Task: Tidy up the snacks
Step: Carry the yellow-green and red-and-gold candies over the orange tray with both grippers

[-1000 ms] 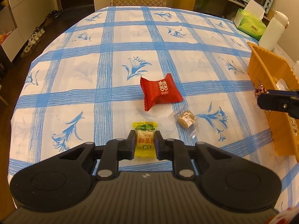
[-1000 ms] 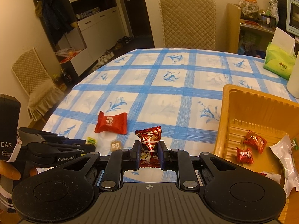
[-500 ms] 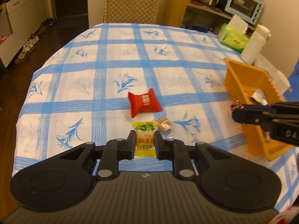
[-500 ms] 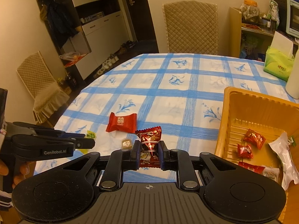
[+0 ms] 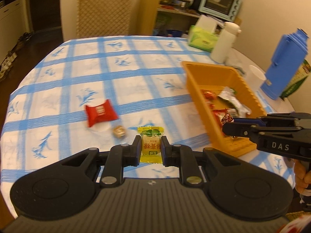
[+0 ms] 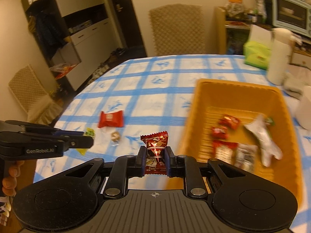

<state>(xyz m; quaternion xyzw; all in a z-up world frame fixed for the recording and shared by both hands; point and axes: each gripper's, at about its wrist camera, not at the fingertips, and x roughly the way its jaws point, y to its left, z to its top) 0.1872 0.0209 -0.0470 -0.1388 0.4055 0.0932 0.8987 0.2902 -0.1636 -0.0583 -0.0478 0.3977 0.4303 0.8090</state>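
Left wrist view: the left gripper has its two fingers pinched on a yellow-wrapped candy with a green leaf print, the wrapper standing upright between the pads, above the blue-checked tablecloth. Just beyond, on the cloth, lie a red pillow-shaped snack packet and a small tan sweet in clear wrap, close together but apart. To the right, an orange plastic basket sits on the table with several wrappers inside. The right gripper enters from the right edge at the basket's near end, gripping a dark red foil candy; part of a hand shows beneath it.

Right wrist view: the right gripper's fingers are closed tight on the dark red foil candy, its crimped top rising above the pads, just left of the basket's near left wall. Inside the basket rest red wrapped sweets and a silver packet. The left gripper reaches in from the left, its yellow-wrapped candy partly hidden.

Behind the basket stand a green tissue box, a white flask and a blue jug. A quilted chair sits at the table's far end.
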